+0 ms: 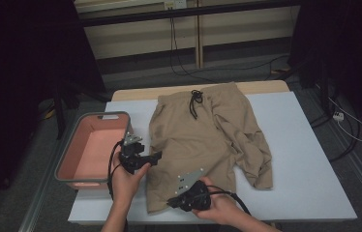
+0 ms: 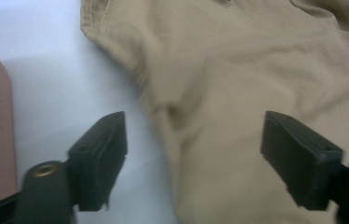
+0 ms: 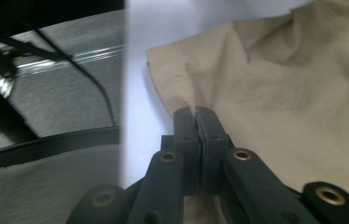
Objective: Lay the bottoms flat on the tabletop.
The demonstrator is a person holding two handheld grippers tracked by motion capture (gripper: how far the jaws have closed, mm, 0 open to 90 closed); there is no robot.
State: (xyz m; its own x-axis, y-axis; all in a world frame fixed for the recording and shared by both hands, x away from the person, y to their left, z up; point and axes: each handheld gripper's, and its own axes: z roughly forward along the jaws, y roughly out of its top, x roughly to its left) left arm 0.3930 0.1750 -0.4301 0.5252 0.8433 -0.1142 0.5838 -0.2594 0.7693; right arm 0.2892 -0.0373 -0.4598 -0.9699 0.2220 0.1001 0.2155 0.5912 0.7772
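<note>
High view: the right gripper point(image 1: 175, 201) pinches the near hem of the shorts point(image 1: 208, 140), while the left gripper point(image 1: 156, 157), jaws wide, straddles their left edge.

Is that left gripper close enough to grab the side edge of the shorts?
Probably yes. The left gripper is open, its fingers straddling the edge of the shorts, with nothing between.

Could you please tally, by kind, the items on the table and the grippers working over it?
Shorts: 1
Bin: 1
Grippers: 2, left gripper and right gripper
Total: 4
</note>
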